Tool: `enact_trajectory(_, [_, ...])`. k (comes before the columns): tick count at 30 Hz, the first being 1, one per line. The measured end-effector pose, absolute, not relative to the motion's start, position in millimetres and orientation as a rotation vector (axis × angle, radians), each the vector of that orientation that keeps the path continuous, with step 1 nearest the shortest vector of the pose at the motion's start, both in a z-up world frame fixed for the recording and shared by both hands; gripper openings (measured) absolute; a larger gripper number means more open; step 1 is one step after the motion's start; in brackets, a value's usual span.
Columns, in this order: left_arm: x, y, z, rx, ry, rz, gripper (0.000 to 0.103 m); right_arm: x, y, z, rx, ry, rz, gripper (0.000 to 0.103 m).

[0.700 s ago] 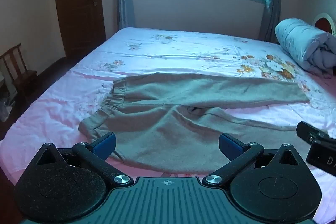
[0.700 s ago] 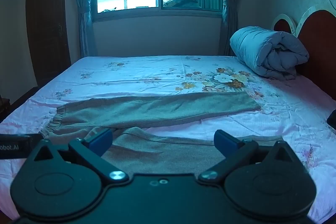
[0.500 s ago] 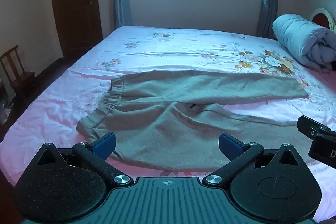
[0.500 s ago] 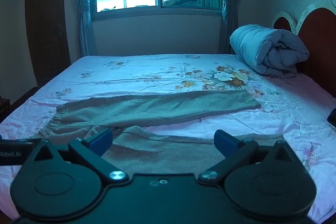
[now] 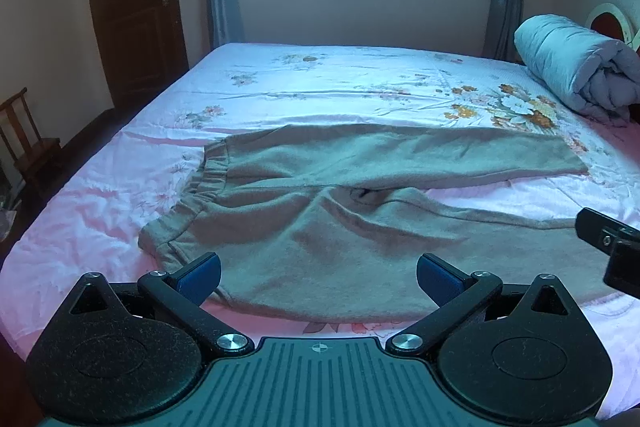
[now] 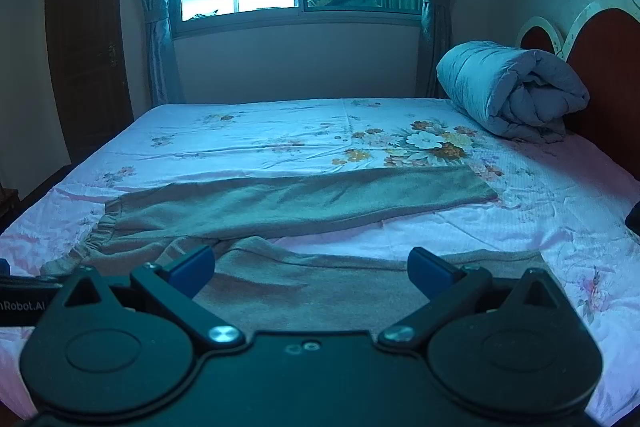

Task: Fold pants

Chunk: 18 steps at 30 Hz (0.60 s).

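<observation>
a: where do things stand?

b: the grey sweatpants [image 5: 320, 227] lie spread on the floral bedsheet [image 5: 360, 83], waistband [image 5: 200, 183] to the left, one leg [image 5: 420, 155] stretched flat toward the rolled duvet [image 5: 576, 67], the other leg [image 6: 360, 283] running along the near edge with a few ridges near the crotch

a: and the grippers?

b: left gripper [image 5: 318, 277] and right gripper [image 6: 310, 269] both hover over the near leg, jaws spread wide, nothing between them

a: so the step is the first grab?

b: i'd judge so. take the near edge at two points well apart, left by the waistband, right toward the cuff, pinch only the top garment and not the sheet, then carry the near leg over onto the far one, keeping the edge taut so the ridges flatten and the seams line up
</observation>
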<state>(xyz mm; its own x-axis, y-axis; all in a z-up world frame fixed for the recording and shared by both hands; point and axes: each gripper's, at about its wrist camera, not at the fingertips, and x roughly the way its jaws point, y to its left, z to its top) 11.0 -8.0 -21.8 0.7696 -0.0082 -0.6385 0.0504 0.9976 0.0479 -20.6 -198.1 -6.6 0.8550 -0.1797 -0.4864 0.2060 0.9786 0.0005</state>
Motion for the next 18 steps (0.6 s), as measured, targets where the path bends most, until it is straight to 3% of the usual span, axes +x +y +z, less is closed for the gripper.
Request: enact_trajectory(18, [69.1, -2.5, -35.2, 0.095, 0.72, 0.018, 0.103, 17.5, -203.0, -8.7, 0.018, 0.513, -0.187, 0.097])
